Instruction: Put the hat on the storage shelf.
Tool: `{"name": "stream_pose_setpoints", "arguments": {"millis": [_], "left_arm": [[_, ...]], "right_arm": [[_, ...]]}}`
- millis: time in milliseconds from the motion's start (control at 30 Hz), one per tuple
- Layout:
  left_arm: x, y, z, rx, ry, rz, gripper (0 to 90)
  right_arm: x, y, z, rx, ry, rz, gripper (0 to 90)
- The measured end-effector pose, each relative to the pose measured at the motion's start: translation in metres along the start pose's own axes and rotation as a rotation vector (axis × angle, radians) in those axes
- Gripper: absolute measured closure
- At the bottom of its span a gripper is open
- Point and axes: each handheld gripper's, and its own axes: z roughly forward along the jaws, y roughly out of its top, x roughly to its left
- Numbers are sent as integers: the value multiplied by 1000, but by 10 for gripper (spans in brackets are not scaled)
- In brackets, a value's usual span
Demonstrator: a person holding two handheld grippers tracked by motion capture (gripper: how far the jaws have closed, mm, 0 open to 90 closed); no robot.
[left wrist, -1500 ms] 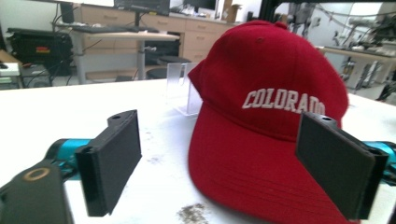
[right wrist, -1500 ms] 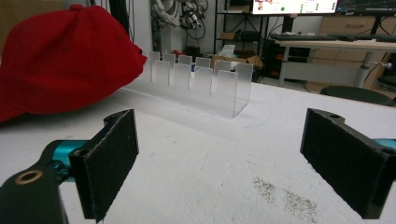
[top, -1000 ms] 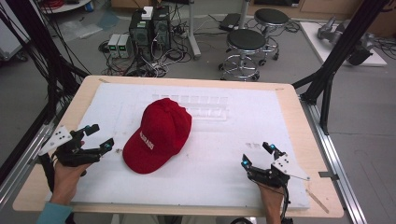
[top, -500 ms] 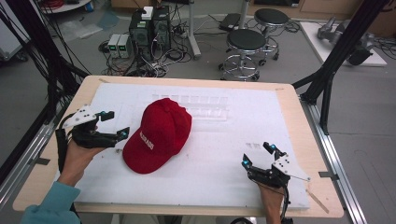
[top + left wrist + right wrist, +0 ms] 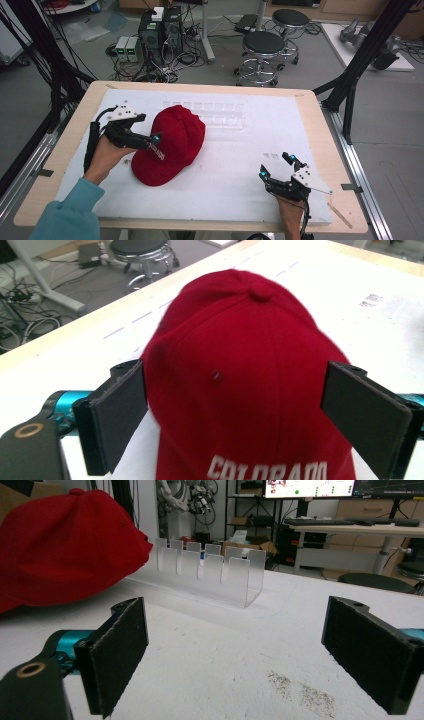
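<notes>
A red cap (image 5: 172, 142) lies left of centre on the white mat, its brim toward the near edge. The word COLORADO is stitched on the front of the cap (image 5: 250, 365). My left gripper (image 5: 149, 129) is open at the cap's left side. In the left gripper view its jaws stand wide apart on either side of the crown, and I cannot tell whether they touch it. My right gripper (image 5: 275, 166) rests open on the mat near the front right corner, with nothing between its jaws. From the right gripper view the cap (image 5: 65, 550) sits far off at the left.
A clear acrylic slotted rack (image 5: 222, 114) stands on the mat just behind and right of the cap; the rack (image 5: 210, 570) is ahead of my right gripper. The white mat (image 5: 250, 150) covers a wooden table (image 5: 325, 130). Stools (image 5: 262, 50) and computer boxes (image 5: 160, 30) are on the floor beyond.
My left gripper has moved from the table's left edge rightward and forward up to the cap, still open. The right gripper and the cap have stayed put.
</notes>
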Motion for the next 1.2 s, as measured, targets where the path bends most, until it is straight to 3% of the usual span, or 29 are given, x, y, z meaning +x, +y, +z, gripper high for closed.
{"name": "stream_pose_setpoints", "arguments": {"millis": [233, 400, 567, 767, 900, 967, 1033, 1067, 1200], "left_arm": [[-8, 9, 24, 71, -8, 16, 127], [-10, 8, 35, 120, 23, 23, 128], [-10, 8, 41, 147, 28, 3, 127], [-10, 5, 46, 205, 91, -35, 128], [-9, 1, 51, 222, 104, -27, 145], [-8, 0, 54, 228, 106, -44, 150], [-9, -1, 55, 235, 98, -32, 192], [-8, -1, 55, 238, 73, -33, 330], [-9, -2, 57, 240, 69, -22, 416]], "right_arm": [[0, 0, 0, -3, 0, 1, 103], [0, 0, -1, -8, -4, 5, 103], [0, 0, -1, -9, -5, 5, 103], [0, 0, -1, -10, -5, 4, 103], [0, -1, -1, -11, -7, 6, 103], [0, 0, -1, -13, -7, 4, 103], [0, -1, -1, -11, -7, 8, 103], [0, 0, -1, -11, -6, 11, 103], [0, -1, -1, -13, -7, 9, 103]]}}
